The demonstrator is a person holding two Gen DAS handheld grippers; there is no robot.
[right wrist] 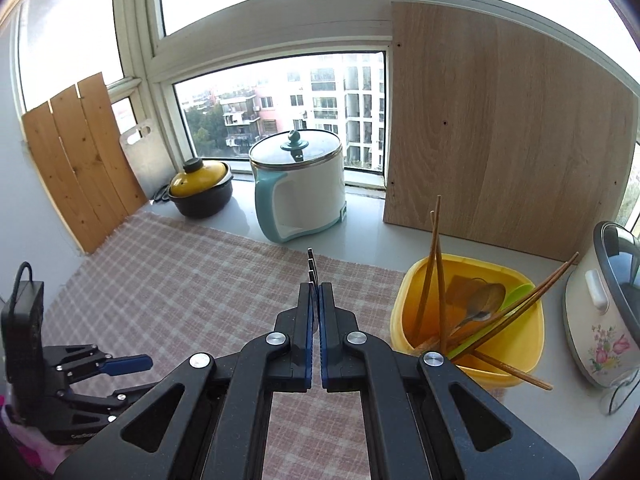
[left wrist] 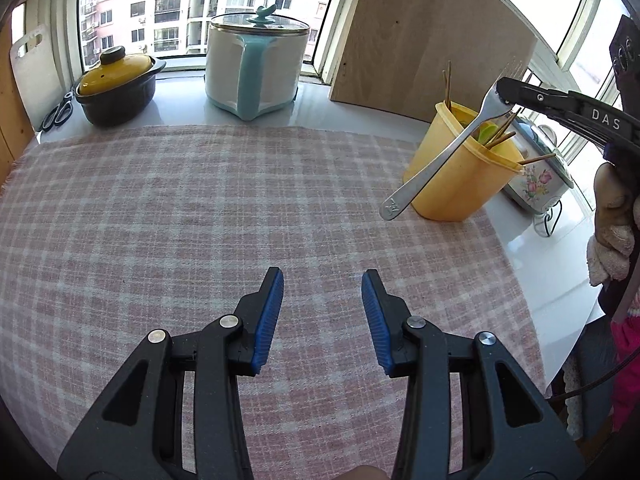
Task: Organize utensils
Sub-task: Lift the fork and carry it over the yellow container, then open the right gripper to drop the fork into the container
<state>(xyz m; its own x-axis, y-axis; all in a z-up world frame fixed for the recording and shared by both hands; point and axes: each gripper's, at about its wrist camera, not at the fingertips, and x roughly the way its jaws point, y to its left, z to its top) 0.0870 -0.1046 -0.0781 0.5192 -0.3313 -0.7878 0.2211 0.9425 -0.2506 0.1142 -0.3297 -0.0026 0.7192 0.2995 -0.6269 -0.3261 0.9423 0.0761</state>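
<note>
I've got the fork (left wrist: 444,148) clamped in the R gripper (right wrist: 315,292), lifted w/ handle hanging just left of the yellow cup (left wrist: 460,176). L gripper (left wrist: 322,312) apart, empty, over the cloth (left wrist: 200,220). Next: swing right, tip handle down into cup btw the chopsticks (right wrist: 436,264).

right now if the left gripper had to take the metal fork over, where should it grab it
Grip the silver metal fork on its bare lower handle, coming from below left. The right gripper pinches the neck by the tines, so the handle hangs free in front of the yellow plastic cup.

Yellow-lidded black pot (left wrist: 116,86), white-teal cooker (left wrist: 256,68), wooden board (right wrist: 504,128), floral cooker (right wrist: 600,312), checked cloth (left wrist: 200,208).
</note>
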